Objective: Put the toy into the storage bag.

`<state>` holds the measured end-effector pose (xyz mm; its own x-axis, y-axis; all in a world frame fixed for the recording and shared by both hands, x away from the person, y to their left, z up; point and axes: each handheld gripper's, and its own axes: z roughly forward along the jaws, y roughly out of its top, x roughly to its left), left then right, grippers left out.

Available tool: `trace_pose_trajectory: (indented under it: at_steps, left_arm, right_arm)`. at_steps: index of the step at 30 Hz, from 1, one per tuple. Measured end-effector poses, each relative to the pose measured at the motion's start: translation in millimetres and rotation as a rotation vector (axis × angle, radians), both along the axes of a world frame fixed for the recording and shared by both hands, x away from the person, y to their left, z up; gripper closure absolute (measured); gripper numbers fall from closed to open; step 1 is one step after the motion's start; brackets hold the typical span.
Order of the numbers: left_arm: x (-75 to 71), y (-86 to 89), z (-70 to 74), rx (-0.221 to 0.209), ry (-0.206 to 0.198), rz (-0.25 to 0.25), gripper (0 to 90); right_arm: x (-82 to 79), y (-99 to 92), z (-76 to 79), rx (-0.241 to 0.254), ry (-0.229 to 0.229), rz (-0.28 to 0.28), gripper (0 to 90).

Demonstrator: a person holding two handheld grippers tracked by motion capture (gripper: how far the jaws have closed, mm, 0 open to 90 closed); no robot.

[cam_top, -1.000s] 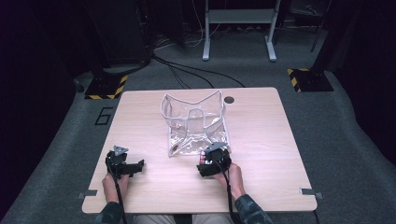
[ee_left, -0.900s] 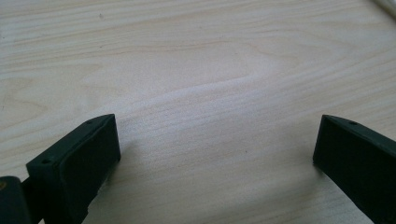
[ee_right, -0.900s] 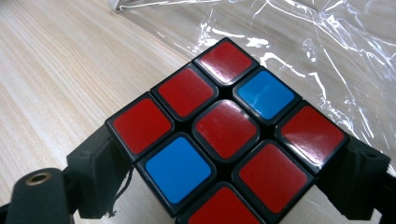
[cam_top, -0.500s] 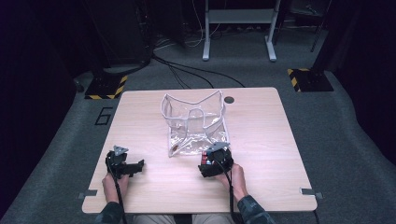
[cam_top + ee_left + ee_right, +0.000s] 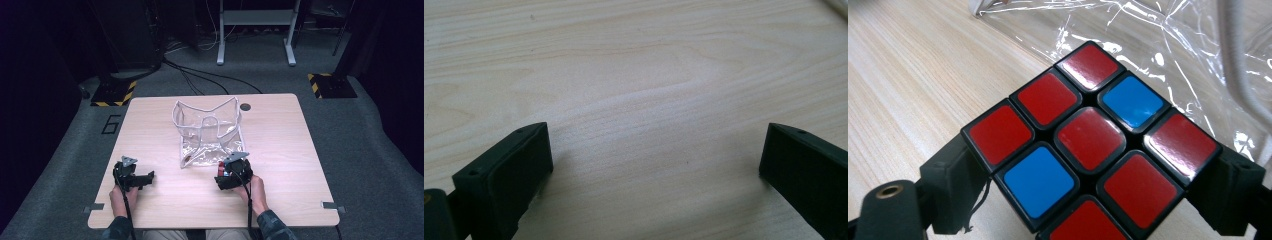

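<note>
Just ahead of my right claw (image 5: 1088, 165), clamped on the cube (image 5: 1088, 140), lies the clear bag (image 5: 210, 135), its mouth facing away; my left claw (image 5: 654, 165) rests apart, farther off.

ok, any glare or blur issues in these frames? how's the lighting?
High view: table evenly lit, surroundings dark, clear plastic bag shows faint highlights. Right gripper view: white glare streaks on the bag film; cube sharp, its glossy stickers carry soft sheen. Left gripper view: wood grain sharp, soft shadows under the open tongs.
</note>
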<state>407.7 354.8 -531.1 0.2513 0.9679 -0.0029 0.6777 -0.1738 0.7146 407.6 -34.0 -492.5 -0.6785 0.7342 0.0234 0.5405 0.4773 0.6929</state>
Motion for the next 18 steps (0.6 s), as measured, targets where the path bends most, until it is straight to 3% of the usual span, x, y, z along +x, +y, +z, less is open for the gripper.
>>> trace_pose_trajectory:
  at_steps: [18]
  left_arm:
    - [-0.1,-0.1,0.0,0.000,0.000,0.002,0.4]
  right_arm:
    - [-2.9,-9.1,6.2,-0.003,-0.005,-0.015,13.4]
